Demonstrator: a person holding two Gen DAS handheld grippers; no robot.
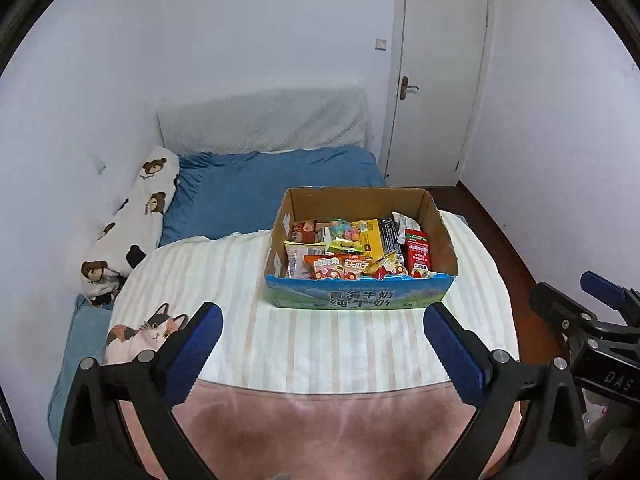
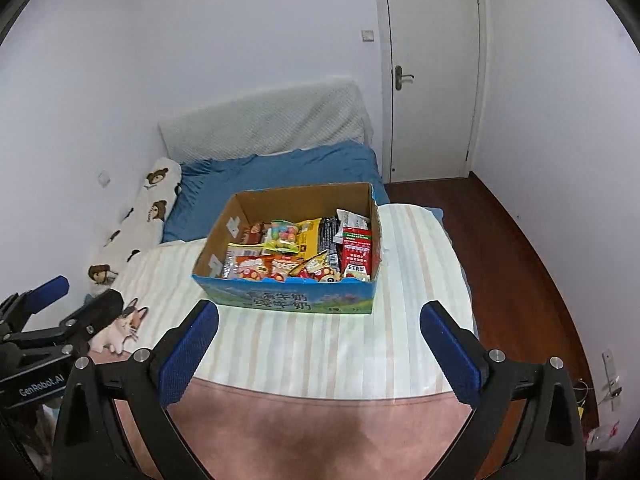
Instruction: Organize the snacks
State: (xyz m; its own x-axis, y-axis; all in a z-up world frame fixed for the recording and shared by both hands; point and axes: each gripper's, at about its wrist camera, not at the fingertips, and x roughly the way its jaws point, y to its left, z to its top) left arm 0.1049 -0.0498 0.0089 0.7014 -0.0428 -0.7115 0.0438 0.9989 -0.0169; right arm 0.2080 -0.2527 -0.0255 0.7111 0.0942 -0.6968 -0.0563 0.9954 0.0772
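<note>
- Since every snack packet (image 1: 352,248) visible lies inside the cardboard box (image 1: 360,298) on the striped worktop (image 1: 320,340), sorting looks finished or nearly so.
- Left hand-held gripper (image 1: 322,338) and right hand-held gripper (image 2: 318,336): both spread wide, empty, short of the box.
- Nothing loose seen outside.

White walls (image 1: 240,40), closed white door (image 1: 440,80), blue-sheeted bed (image 1: 260,188), padded headboard (image 1: 260,124), dark wooden floor (image 2: 520,260).

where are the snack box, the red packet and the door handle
snack box (image 1: 356,300), left wrist view, printed front wall
red packet (image 1: 418,250), left wrist view, middle of its face
door handle (image 2: 402,77), right wrist view, lever and plate
</note>
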